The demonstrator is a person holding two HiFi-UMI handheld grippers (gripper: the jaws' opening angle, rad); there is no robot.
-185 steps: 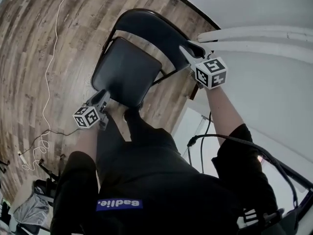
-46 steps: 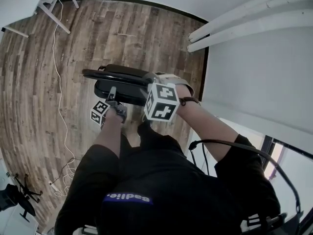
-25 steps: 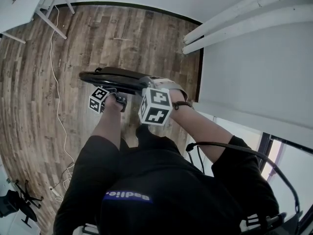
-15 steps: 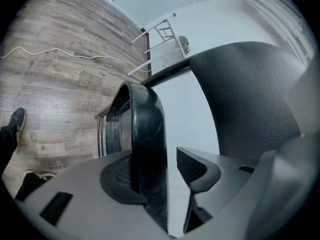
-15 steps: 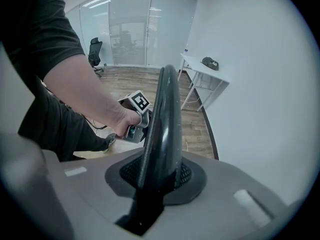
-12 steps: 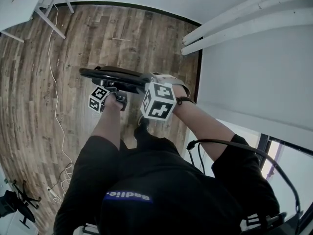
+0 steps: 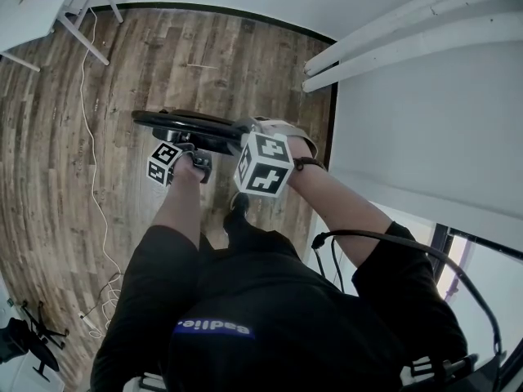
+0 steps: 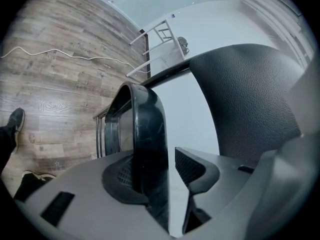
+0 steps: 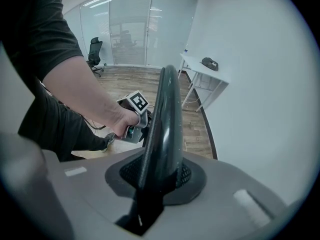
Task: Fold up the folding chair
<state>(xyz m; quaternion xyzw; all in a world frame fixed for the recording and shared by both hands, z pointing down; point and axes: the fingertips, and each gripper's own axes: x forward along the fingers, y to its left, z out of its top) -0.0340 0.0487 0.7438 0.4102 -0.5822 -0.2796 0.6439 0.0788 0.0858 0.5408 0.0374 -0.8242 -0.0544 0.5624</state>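
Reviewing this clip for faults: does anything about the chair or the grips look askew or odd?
Nothing damaged: the folding chair stands folded flat, right gripper clamped on its rim. One oddity: the left gripper, whose jaws have just been closing, straddles the rim with a gap on one side.

Floor: wood planks (image 7: 204,64), running under the white desk (image 7: 24,19).
Cable: white (image 7: 84,113), trailing over the planks away from the desk's legs.
Dark item (image 9: 209,62): lying on the desk top, kind unclear.
Office chair (image 9: 94,51): black, well apart from the desk, by a glass partition (image 9: 135,29).
Wall (image 9: 260,84): white, just beside the desk.
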